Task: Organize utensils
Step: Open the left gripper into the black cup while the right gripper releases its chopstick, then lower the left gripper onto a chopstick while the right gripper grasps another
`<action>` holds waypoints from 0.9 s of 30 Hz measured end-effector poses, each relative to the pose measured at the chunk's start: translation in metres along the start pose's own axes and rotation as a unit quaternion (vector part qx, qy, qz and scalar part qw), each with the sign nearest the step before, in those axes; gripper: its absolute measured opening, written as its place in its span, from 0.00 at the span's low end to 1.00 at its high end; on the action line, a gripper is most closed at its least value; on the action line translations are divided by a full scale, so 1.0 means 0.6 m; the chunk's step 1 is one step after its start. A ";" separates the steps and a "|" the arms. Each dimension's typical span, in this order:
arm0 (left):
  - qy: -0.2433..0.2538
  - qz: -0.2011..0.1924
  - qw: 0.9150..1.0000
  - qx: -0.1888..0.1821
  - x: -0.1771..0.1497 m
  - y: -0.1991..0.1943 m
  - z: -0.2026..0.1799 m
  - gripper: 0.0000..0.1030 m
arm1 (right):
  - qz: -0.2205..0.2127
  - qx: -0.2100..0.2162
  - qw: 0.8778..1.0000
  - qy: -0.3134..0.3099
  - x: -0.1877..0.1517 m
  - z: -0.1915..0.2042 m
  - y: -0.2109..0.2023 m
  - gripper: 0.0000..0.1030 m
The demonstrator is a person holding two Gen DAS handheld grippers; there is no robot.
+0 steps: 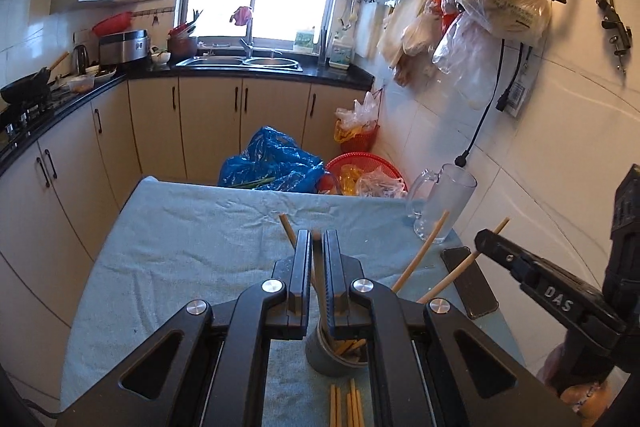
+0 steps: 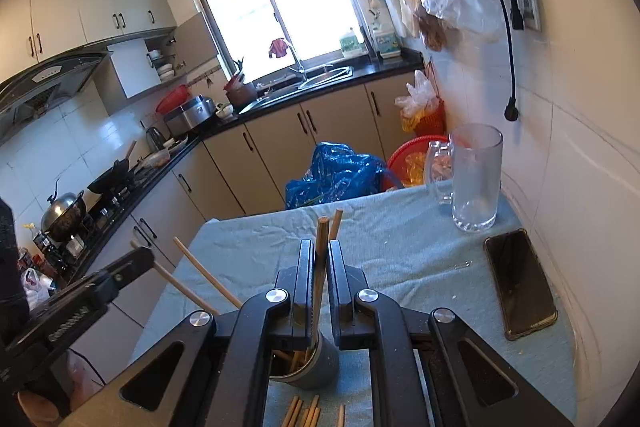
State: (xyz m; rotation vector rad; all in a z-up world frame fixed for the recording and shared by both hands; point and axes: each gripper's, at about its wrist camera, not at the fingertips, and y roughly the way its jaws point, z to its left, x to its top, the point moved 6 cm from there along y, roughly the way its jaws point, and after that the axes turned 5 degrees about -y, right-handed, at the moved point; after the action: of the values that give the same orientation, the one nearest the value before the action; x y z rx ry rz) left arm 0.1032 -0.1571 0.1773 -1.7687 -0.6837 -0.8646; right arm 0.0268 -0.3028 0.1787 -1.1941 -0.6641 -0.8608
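Wooden chopsticks are the working parts: light, stiff, smooth and prone to rolling, so I take each on the upper shaft and keep it near vertical over the cup. On my left side, my left gripper point(image 1: 318, 247) has its fingers pressed together on one chopstick point(image 1: 319, 275), whose lower end points into the grey cup point(image 1: 324, 359) standing on the blue cloth point(image 1: 180, 247). Several chopsticks already stand tilted in that cup; loose chopsticks point(image 1: 346, 407) lie flat on the cloth just in front of it. Moving right, my right gripper point(image 2: 320, 259) likewise pinches a single chopstick upright above the same cup. Further right on the cloth stand a glass mug point(image 2: 476, 179) and a phone point(image 2: 520, 283), well apart from the cup. Judgement: release gently, as a dropped stick can bounce out or tip the light cup
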 end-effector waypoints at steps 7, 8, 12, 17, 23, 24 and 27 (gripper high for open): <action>-0.003 -0.023 1.000 -0.001 -0.003 -0.048 0.011 0.38 | -0.005 -0.012 1.000 -0.010 0.000 0.004 -0.005 0.47; -0.002 -0.027 1.000 -0.001 -0.004 -0.058 0.012 0.39 | -0.006 -0.014 1.000 -0.012 0.000 0.005 -0.010 0.47; 0.000 -0.039 0.999 0.005 -0.017 -0.097 0.024 0.46 | -0.010 -0.020 1.000 -0.015 -0.002 0.005 -0.038 0.54; -0.003 -0.044 0.999 0.019 -0.048 -0.147 0.044 0.53 | -0.004 -0.035 0.999 -0.034 -0.019 0.002 -0.075 0.62; 0.007 -0.029 0.999 0.042 -0.104 -0.186 0.056 0.57 | 0.021 -0.053 0.997 -0.050 -0.062 -0.014 -0.117 0.67; 0.008 -0.026 0.999 0.043 -0.111 -0.189 0.056 0.57 | 0.025 -0.056 0.997 -0.051 -0.069 -0.018 -0.121 0.68; 0.013 -0.015 0.999 0.048 -0.141 -0.200 0.056 0.59 | 0.042 -0.064 0.995 -0.059 -0.097 -0.029 -0.135 0.70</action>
State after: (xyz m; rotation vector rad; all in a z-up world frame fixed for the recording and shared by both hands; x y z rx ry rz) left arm -0.0312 -0.0902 0.1653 -1.6620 -0.7238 -0.8590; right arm -0.0725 -0.3180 0.1676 -1.3879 -0.6576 -0.7755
